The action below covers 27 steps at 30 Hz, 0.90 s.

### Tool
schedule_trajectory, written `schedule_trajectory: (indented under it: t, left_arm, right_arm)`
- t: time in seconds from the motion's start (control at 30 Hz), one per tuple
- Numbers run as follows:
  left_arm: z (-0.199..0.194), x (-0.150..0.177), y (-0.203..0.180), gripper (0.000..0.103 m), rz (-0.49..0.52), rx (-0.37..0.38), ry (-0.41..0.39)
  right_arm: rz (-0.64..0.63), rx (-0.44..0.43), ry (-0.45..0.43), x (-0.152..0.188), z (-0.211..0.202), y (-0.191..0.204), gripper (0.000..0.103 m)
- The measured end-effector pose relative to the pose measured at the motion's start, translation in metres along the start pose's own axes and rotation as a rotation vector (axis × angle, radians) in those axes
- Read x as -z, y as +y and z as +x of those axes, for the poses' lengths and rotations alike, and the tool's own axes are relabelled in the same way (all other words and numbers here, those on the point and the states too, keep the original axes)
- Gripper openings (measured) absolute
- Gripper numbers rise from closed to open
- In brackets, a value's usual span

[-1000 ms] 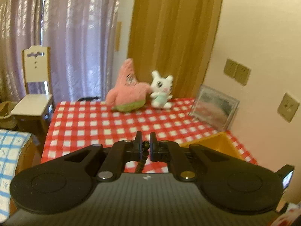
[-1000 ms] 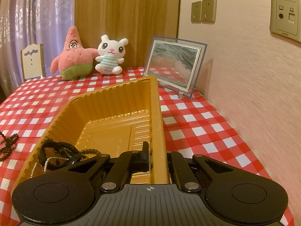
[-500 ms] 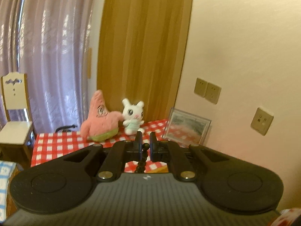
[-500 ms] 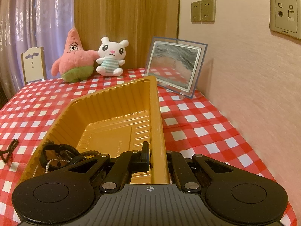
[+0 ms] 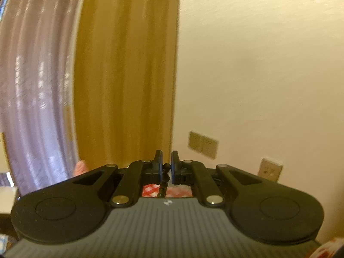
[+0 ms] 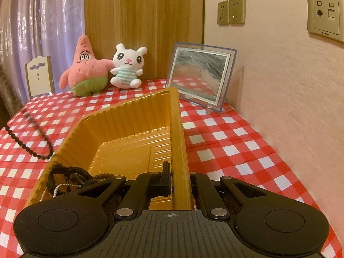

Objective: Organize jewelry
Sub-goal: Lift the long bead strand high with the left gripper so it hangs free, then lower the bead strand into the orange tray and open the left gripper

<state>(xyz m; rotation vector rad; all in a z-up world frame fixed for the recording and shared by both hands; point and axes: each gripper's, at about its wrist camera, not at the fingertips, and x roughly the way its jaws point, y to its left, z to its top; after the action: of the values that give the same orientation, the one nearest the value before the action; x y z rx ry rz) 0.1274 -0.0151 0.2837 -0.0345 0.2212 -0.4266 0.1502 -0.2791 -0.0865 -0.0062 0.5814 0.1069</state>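
Note:
My left gripper [image 5: 166, 165] is shut on a black bead necklace [image 5: 163, 182] that hangs down between its fingers, held high and tilted up at the wall. The same necklace [image 6: 28, 142] dangles in a loop at the left of the right wrist view, just left of the gold plastic tray [image 6: 120, 126]. My right gripper [image 6: 177, 178] is shut on the tray's right wall near the front corner. Black bracelets [image 6: 64, 177] and a pearl chain [image 6: 58, 188] lie in the tray's near left corner.
A red checked tablecloth [image 6: 225, 142] covers the table. A pink starfish plush [image 6: 86, 68] and a white bunny plush [image 6: 128, 66] sit at the back. A framed picture [image 6: 202, 75] leans on the right wall. A small chair [image 6: 39, 75] stands behind left.
My left gripper has risen and tilted up with the necklace, so the table drops out of its view. In the right wrist view the necklace has lifted off the cloth and swings near the tray.

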Motion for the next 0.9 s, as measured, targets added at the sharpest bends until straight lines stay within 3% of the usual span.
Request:
schedule_trajectory:
  t: [0.27, 0.53, 0.67, 0.9]
  left_arm:
    - [0.031, -0.006, -0.034, 0.006, -0.014, 0.139, -0.008]
    - [0.045, 0.000, -0.046, 0.006, -0.053, 0.204, -0.020]
    - [0.068, 0.032, -0.042, 0.006, -0.119, 0.219, 0.088]
    - [0.122, 0.125, -0.042, 0.006, -0.234, 0.248, 0.366]
  right_arm:
    - [0.007, -0.013, -0.012, -0.004, -0.001, 0.000, 0.004]
    - [0.010, -0.021, -0.012, -0.006, -0.001, -0.002, 0.004]
    - [0.012, -0.022, -0.011, -0.006, 0.000, -0.003, 0.004]
    - [0.020, -0.023, -0.009, -0.005, 0.001, -0.005, 0.004]
